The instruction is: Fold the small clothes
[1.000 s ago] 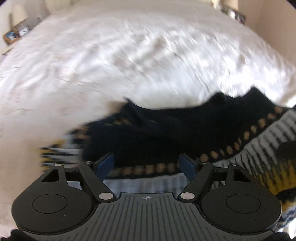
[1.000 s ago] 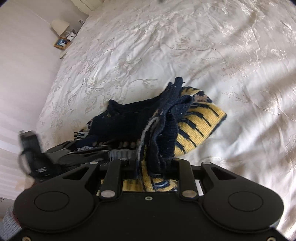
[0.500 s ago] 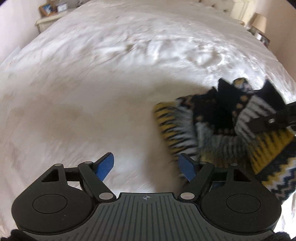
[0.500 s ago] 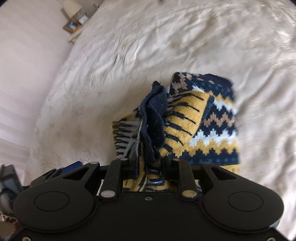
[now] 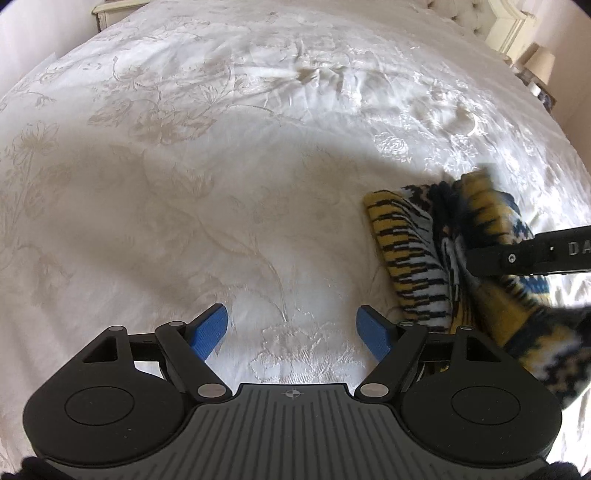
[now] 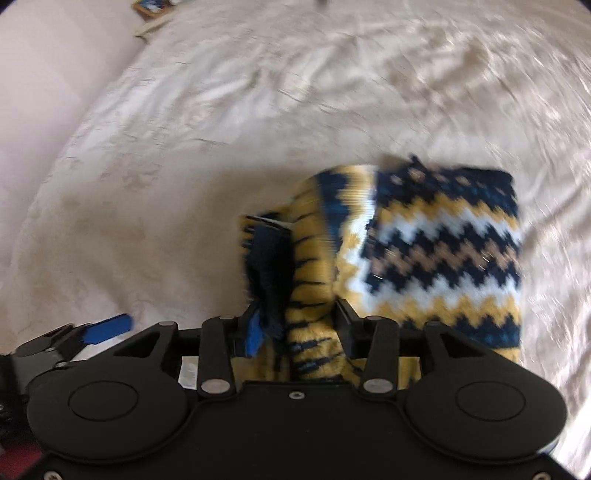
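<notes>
A knitted sweater [image 6: 443,251], navy, yellow and white in zigzag bands, lies bunched on the white bedspread [image 6: 184,147]. My right gripper [image 6: 297,328] hangs over its near edge. Its jaws are opening, with a fold of yellow-and-navy knit between them, and the blue pad on the left shows bare. In the left wrist view the sweater [image 5: 413,258] lies at the right, with the right gripper's black finger [image 5: 535,251] across it. My left gripper [image 5: 291,326] stands open over bare bedspread [image 5: 221,166] beside the sweater, nothing between its blue pads. Its blue pad [image 6: 107,326] shows at the lower left of the right wrist view.
The bedspread has a woven flower pattern and soft creases. A padded headboard [image 5: 461,14] and a bedside lamp [image 5: 543,62] stand at the far right, a pale nightstand [image 5: 110,11] at the far left. A pale wall [image 6: 55,74] runs along the bed's left edge.
The right gripper carried the pinched knit across the sweater, showing its zigzag side, and its jaws have now spread. The left gripper slid off the sweater onto bare bedspread, still open.
</notes>
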`<state>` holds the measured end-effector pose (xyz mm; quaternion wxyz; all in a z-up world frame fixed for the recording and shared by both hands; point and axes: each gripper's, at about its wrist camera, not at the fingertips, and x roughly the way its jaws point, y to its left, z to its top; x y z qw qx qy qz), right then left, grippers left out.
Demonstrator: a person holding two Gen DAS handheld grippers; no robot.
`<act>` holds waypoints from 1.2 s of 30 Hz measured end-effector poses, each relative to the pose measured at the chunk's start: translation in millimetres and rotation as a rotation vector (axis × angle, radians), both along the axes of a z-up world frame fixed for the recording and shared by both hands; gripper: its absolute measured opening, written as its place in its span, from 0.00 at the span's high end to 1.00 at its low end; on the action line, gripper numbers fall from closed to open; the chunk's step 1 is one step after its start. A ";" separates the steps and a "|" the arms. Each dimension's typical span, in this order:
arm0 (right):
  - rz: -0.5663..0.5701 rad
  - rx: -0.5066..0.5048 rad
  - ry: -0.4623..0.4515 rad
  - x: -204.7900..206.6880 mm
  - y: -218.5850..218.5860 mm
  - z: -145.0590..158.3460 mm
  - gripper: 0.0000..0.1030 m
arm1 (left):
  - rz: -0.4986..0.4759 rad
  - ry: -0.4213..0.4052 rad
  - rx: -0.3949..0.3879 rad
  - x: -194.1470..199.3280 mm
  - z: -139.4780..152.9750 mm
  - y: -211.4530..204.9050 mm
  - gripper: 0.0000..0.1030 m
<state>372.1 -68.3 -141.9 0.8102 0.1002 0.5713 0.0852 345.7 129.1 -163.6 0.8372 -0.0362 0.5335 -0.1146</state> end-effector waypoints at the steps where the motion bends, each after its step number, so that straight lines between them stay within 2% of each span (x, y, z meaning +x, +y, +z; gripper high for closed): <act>1: 0.006 0.011 -0.013 -0.4 2.5 2.9 0.49 | 0.003 -0.001 -0.003 0.6 0.7 1.1 0.26; 5: -0.016 0.116 -0.062 -7.9 -4.0 17.2 0.49 | 0.001 -0.021 -0.008 5.7 8.5 2.2 0.26; 9: -0.078 0.151 -0.108 -25.6 -25.1 29.7 0.49 | -0.020 -0.051 -0.016 13.5 20.6 -2.4 0.26; 15: -0.162 0.048 -0.081 -56.5 -58.3 16.5 0.49 | -0.121 -0.116 -0.052 26.6 45.5 -34.3 0.26; 18: -0.200 0.030 -0.058 -75.3 -69.8 10.0 0.49 | -0.187 -0.135 -0.072 31.5 53.0 -58.1 0.26; 25: -0.192 0.021 -0.058 -111.6 -75.5 6.6 0.49 | -0.316 -0.108 -0.099 34.9 49.5 -103.5 0.26; 30: -0.136 -0.004 -0.102 -125.9 -64.3 7.9 0.42 | -0.351 -0.088 -0.092 37.5 48.9 -118.5 0.26; 32: -0.067 -0.049 -0.142 -130.6 -53.8 11.8 0.39 | -0.353 -0.091 -0.079 41.1 51.5 -119.5 0.26; 34: 0.010 -0.095 -0.187 -136.7 -42.5 15.8 0.27 | -0.344 -0.097 -0.071 46.7 55.2 -116.6 0.26; 36: 0.091 -0.120 -0.236 -145.1 -30.8 18.8 0.23 | -0.325 -0.099 -0.069 53.4 58.8 -110.7 0.25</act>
